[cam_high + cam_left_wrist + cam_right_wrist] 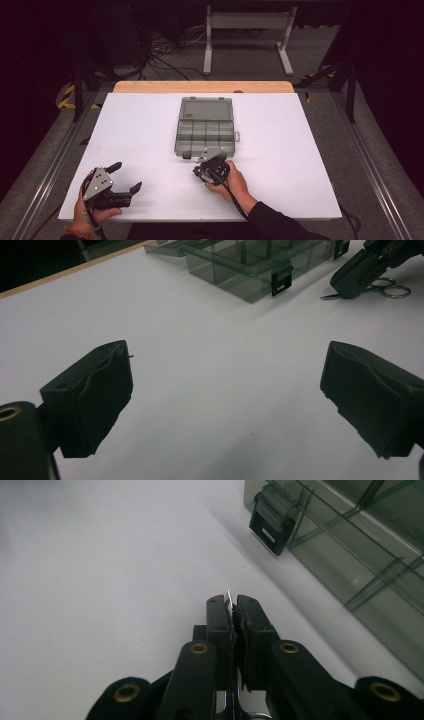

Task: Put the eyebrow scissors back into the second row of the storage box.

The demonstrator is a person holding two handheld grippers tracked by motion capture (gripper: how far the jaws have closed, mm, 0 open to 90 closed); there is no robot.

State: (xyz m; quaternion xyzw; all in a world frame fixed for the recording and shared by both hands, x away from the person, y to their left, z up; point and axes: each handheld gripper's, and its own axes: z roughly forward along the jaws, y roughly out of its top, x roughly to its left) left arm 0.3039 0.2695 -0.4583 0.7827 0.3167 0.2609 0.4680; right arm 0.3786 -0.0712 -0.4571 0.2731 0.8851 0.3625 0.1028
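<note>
Your right gripper (233, 607) is pinched on the scissors (385, 289), whose metal tip pokes out between its jaws, low over the white worktop (140, 135) just beside the open organizer box (205, 131). Your left gripper (121, 176) sits spread, well apart.

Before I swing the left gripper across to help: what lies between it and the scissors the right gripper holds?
Bare white table lies between the left gripper and the scissors, seen in the high view.
</note>
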